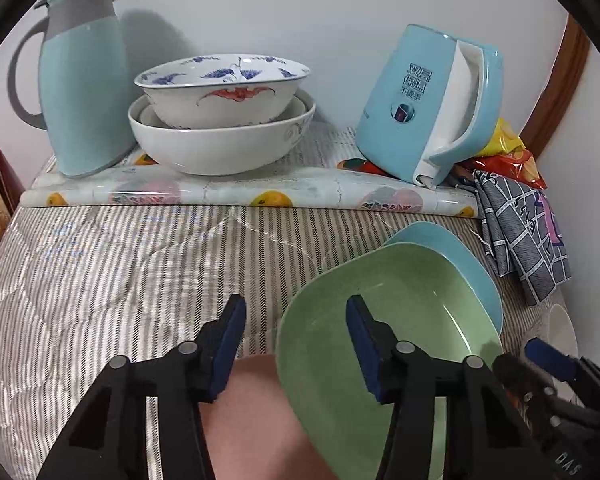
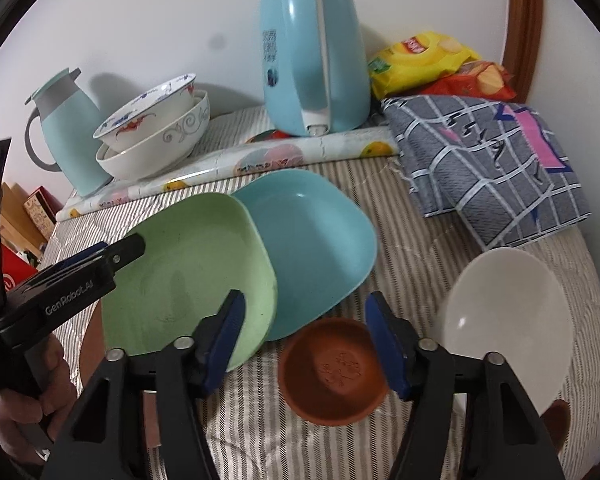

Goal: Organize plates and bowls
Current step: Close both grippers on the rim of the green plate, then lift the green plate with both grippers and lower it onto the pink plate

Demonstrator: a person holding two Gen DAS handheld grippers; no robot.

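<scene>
1. The left gripper (image 1: 295,344) hung over the near left edge of the green plate (image 1: 392,320), its jaws apart: one blue pad lay over the plate's inside, the other outside the rim above the striped cloth (image 1: 119,264). Neither pad pressed on the plate, so nothing was grasped.
2. The right gripper (image 2: 304,344) stood with its jaws apart above the small brown dish (image 2: 332,372), which sat on the cloth between the fingers but was not clamped.
3. The green plate rested on the cloth with its right edge overlapping the blue plate (image 2: 312,240) beside it.
4. A pale round bowl (image 2: 504,312) lay to the right of the brown dish, near the right finger.
5. At the back, on a rolled patterned mat (image 1: 235,192), a painted bowl (image 1: 219,88) sat tilted inside a larger white bowl (image 1: 219,144).
6. A light blue jug (image 1: 83,80) stood left of those bowls, and a blue kettle (image 1: 432,104) stood to their right.
7. A grey checked cloth (image 2: 488,164) and snack bags (image 2: 424,60) lay at the far right.
8. A person's hand (image 2: 15,412) held the left gripper's grip in the right wrist view.
</scene>
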